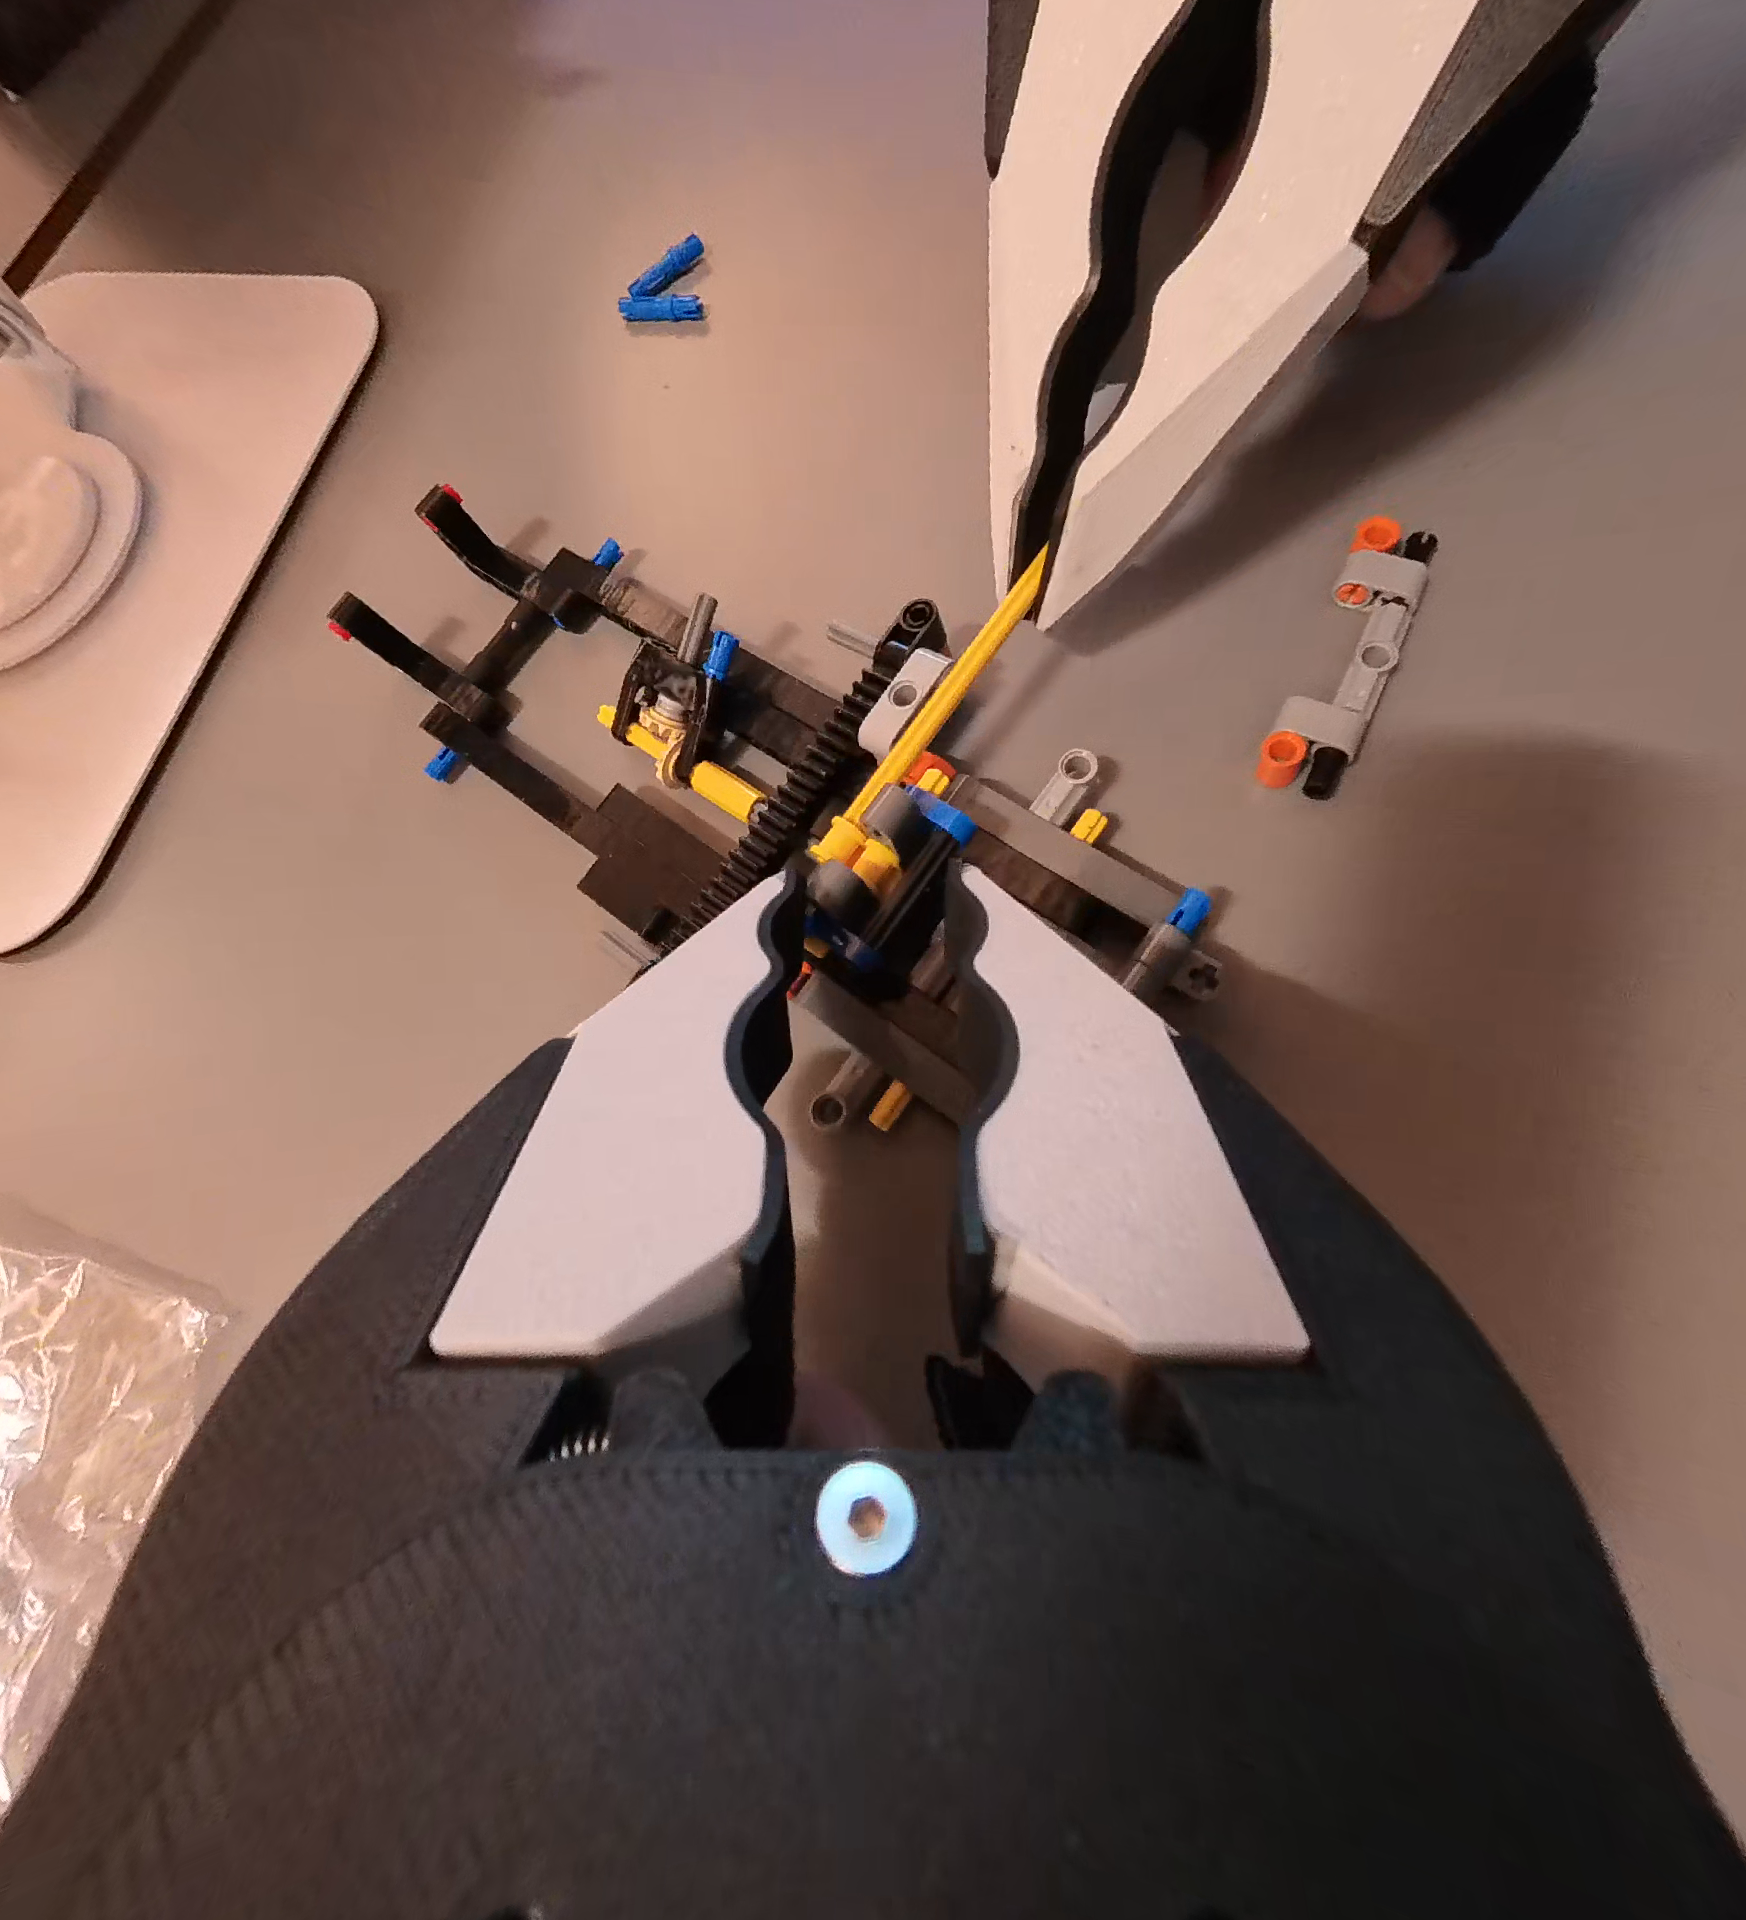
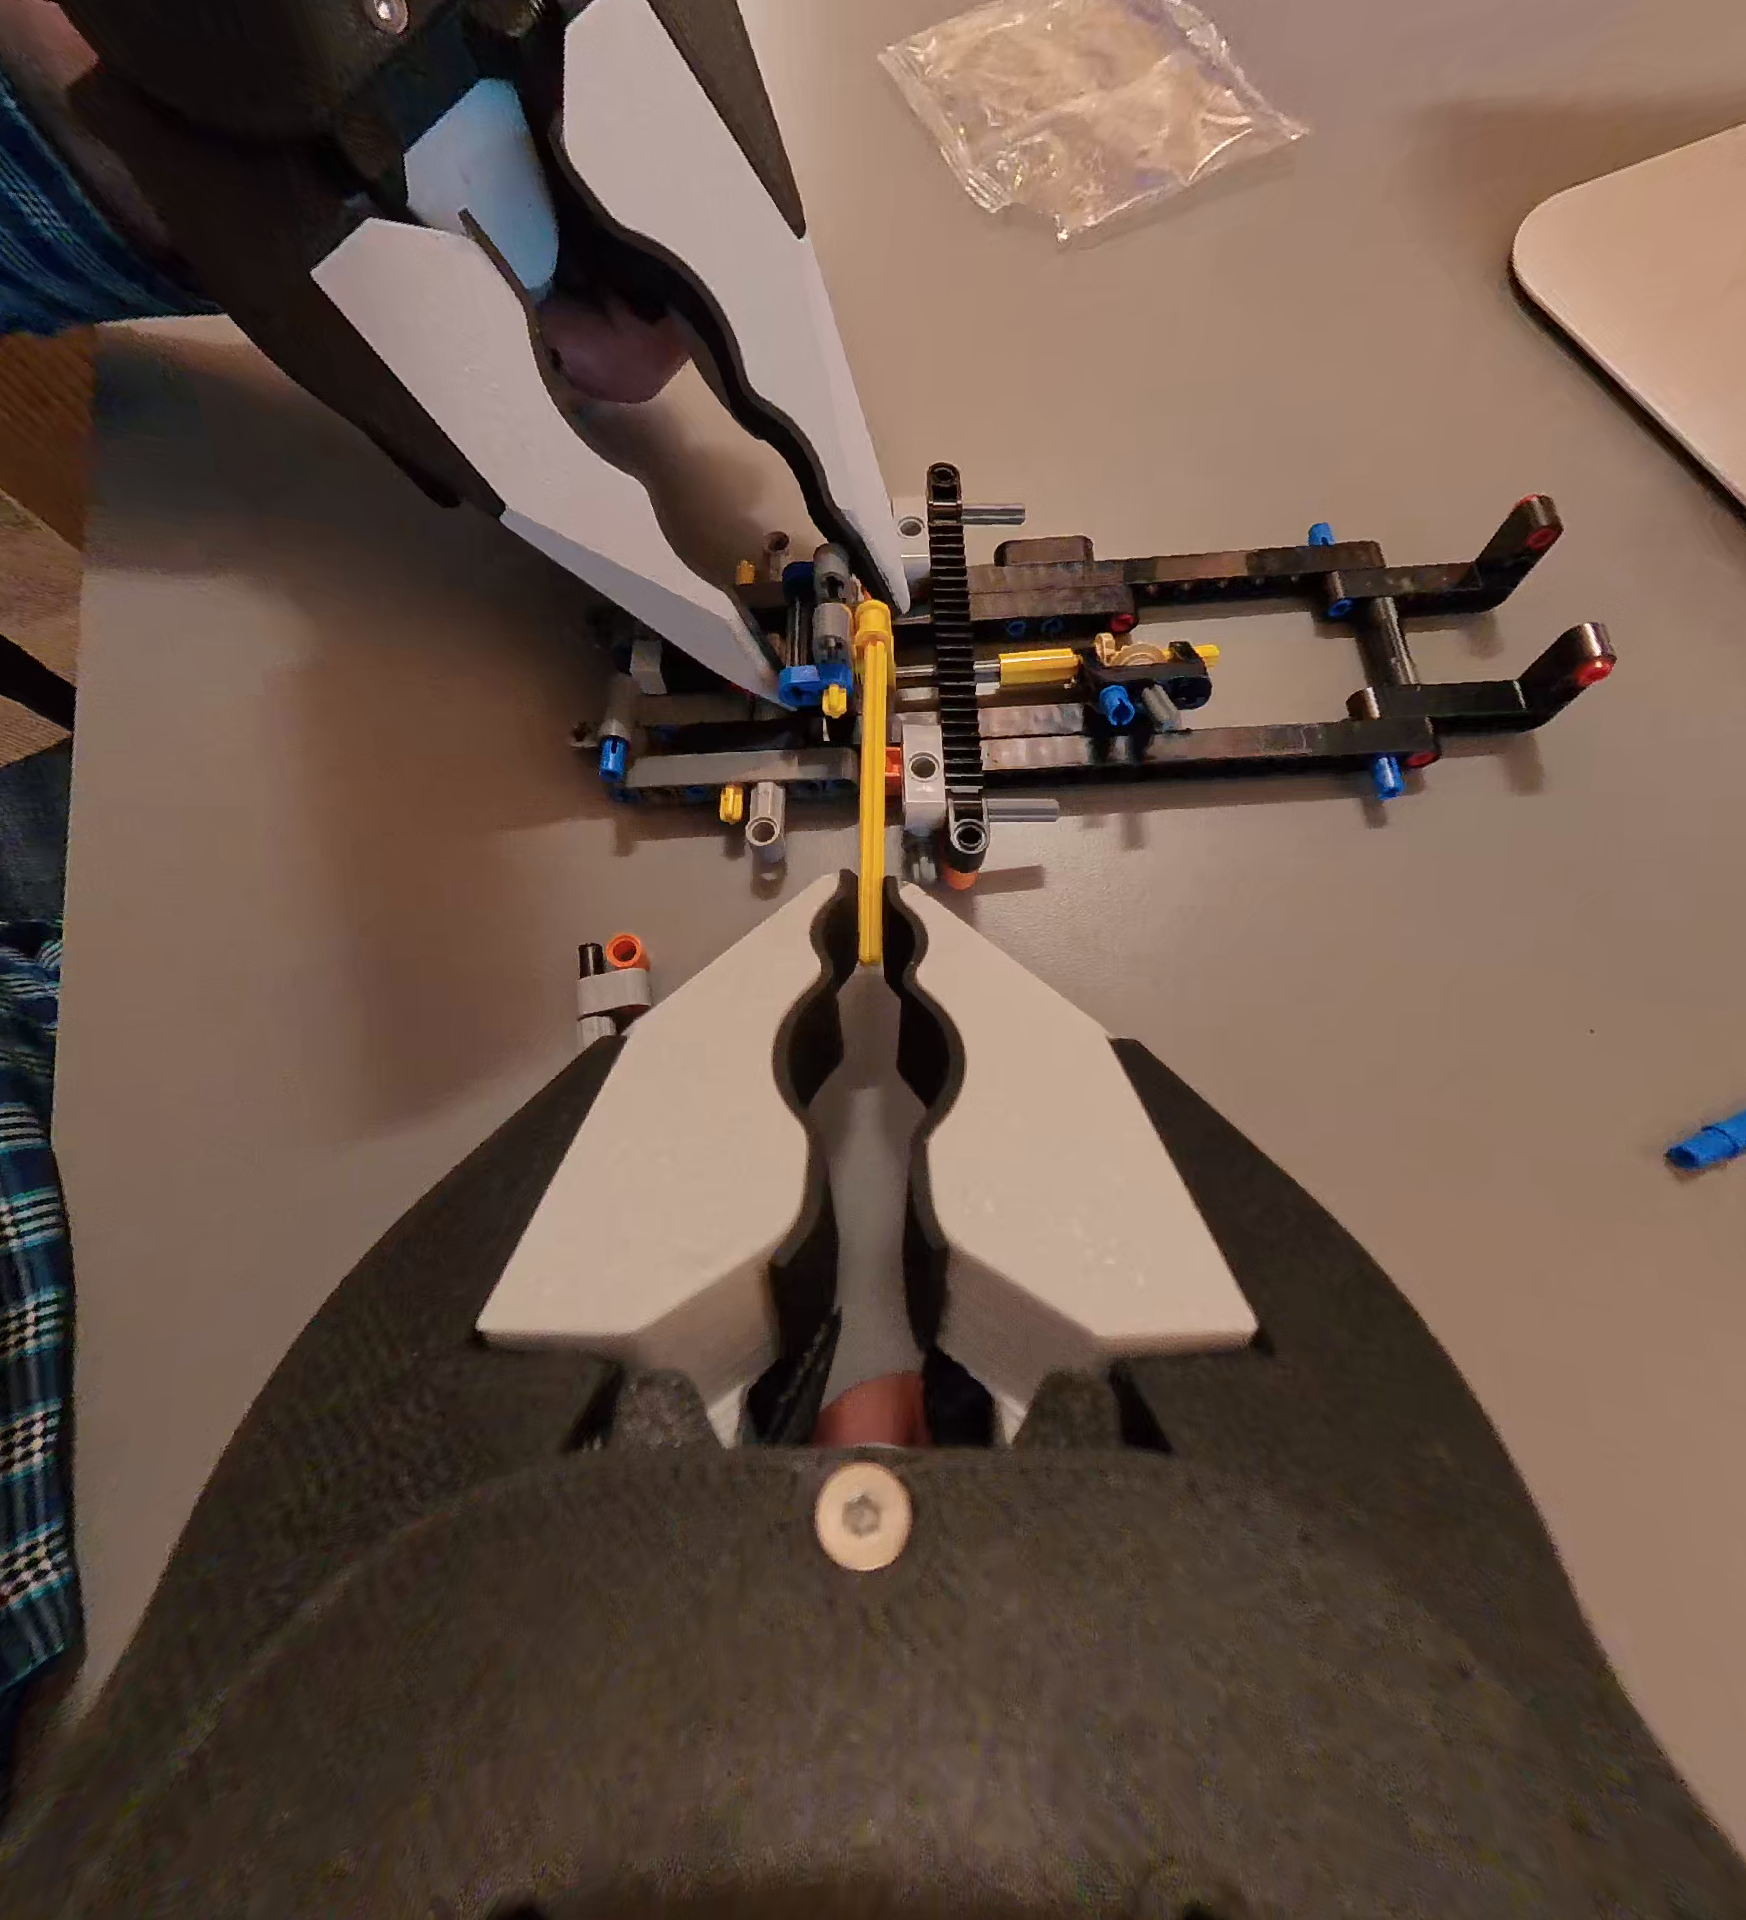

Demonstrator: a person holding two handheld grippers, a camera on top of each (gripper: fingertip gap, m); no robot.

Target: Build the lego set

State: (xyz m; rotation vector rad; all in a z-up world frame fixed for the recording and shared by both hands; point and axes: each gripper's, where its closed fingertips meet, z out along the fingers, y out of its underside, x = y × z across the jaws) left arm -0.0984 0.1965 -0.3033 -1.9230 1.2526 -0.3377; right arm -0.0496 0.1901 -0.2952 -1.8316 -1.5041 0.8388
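Right gripper (image 2: 871,914) pinches the near end of a long yellow axle (image 2: 871,769), whose far end sits in the yellow connector on the black lego frame (image 2: 1212,743) lying on the table (image 2: 1264,1143). Left gripper (image 1: 874,914) clamps the frame's end block. Judged step: seating the axle; next, a straight push along its length while the frame is braced.

Crinkled clear plastic bag (image 2: 1087,104) on grey table (image 2: 1264,1039); pale flat stand base (image 1: 173,582) nearby.
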